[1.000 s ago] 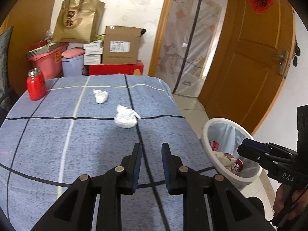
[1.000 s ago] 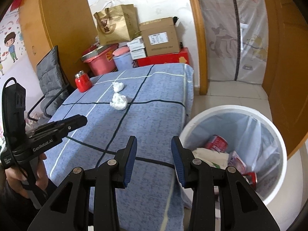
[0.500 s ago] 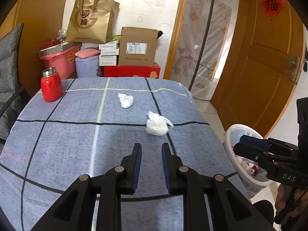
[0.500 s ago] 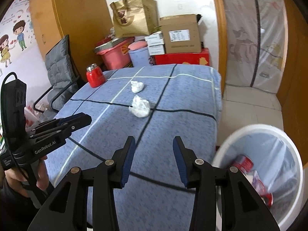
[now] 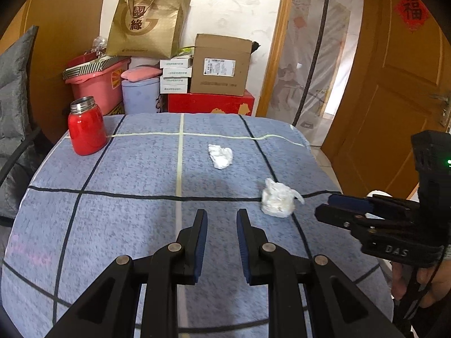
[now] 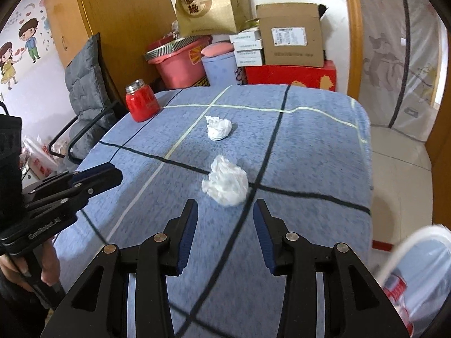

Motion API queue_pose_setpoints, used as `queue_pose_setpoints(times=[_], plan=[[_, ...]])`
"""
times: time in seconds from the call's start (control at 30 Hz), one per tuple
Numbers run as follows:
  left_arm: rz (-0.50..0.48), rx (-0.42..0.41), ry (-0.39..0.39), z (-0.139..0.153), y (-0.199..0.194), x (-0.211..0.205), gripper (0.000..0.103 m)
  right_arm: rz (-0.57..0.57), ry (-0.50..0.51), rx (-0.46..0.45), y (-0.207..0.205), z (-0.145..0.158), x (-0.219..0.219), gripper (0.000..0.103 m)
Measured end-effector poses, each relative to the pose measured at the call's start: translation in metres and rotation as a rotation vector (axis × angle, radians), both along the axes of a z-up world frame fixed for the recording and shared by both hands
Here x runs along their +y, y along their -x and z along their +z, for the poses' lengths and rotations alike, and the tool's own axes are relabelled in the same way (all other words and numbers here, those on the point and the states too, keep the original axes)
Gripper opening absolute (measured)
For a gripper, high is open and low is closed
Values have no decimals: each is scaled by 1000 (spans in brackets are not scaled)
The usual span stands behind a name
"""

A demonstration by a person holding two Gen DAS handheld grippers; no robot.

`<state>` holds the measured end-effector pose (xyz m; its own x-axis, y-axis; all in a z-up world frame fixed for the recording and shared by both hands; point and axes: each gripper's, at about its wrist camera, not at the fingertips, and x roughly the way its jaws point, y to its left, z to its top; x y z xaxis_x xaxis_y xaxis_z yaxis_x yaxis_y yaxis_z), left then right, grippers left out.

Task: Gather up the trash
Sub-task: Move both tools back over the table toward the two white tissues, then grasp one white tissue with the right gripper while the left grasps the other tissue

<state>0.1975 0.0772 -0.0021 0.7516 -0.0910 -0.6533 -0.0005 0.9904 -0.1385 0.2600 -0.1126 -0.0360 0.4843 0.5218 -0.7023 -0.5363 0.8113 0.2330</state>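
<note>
Two crumpled white tissues lie on the blue checked tablecloth (image 5: 126, 214). The nearer tissue (image 6: 225, 183) sits just beyond my right gripper (image 6: 225, 203), whose jaws stand open with nothing between them. In the left wrist view that tissue (image 5: 277, 201) lies ahead and to the right of my left gripper (image 5: 221, 214), which is open by a narrow gap and empty. The farther tissue (image 5: 220, 155) (image 6: 217, 127) rests near the pale cross line. A white bin (image 6: 417, 239) with a liner and cans inside stands at the lower right, beside the table.
A red flask (image 5: 86, 129) (image 6: 141, 104) stands at the table's far left corner. Boxes, a pink tub and a gold paper bag (image 5: 146, 22) are stacked behind the table. A grey padded chair (image 6: 84, 79) is at the left, and a wooden door (image 5: 394, 84) at the right.
Both grippers have swung from the bin side in over the table. The bin left the left wrist view and slid to the right view's edge. The nearer tissue now lies close ahead of the right gripper.
</note>
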Motion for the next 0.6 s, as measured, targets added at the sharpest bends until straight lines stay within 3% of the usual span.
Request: queue_pose_setpoints(times=[0.3, 0.37, 0.4, 0.43, 0.6], plan=[[-2, 10, -8, -5, -28, 12, 22, -9, -11, 86, -40, -28, 19, 42], [-3, 14, -11, -6, -34, 12, 26, -10, -20, 86, -40, -29, 19, 33], [-4, 14, -15, -6, -36, 11, 26, -10, -19, 83, -40, -29, 18, 22], [-8, 15, -20, -6, -39, 10, 27, -9, -25, 81, -39, -29, 17, 18], [-18, 21, -28, -8, -51, 4, 27, -18, -70, 69, -33, -20, 4, 15]])
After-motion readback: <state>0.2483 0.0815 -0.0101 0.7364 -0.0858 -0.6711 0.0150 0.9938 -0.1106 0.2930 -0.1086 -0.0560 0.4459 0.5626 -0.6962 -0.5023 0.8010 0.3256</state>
